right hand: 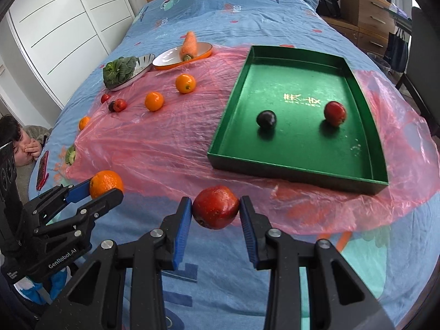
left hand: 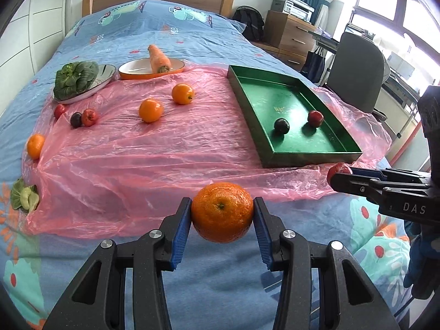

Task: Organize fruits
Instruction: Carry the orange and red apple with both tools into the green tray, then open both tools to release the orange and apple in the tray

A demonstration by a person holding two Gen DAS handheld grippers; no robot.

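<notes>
My left gripper [left hand: 222, 212] is shut on an orange [left hand: 222, 211] above the bed's near edge; it also shows in the right wrist view [right hand: 106, 184]. My right gripper [right hand: 215, 208] is shut on a red fruit [right hand: 215, 206], seen at the right in the left wrist view [left hand: 338, 171]. A green tray [right hand: 365, 104] holds a dark plum [right hand: 266, 119] and a red fruit [right hand: 334, 113]. Loose oranges [left hand: 150, 110] [left hand: 182, 93] [left hand: 35, 145] and small red and dark fruits [left hand: 88, 117] [left hand: 76, 119] lie on the pink plastic sheet [left hand: 165, 148].
A steel plate with leafy greens [left hand: 75, 79] and an orange-rimmed dish with a carrot [left hand: 159, 59] sit at the back. A small green vegetable [left hand: 24, 197] lies at the left edge. A person [right hand: 16, 143] and a red phone [right hand: 42, 169] are at the bed's left side. Chair and drawers stand right.
</notes>
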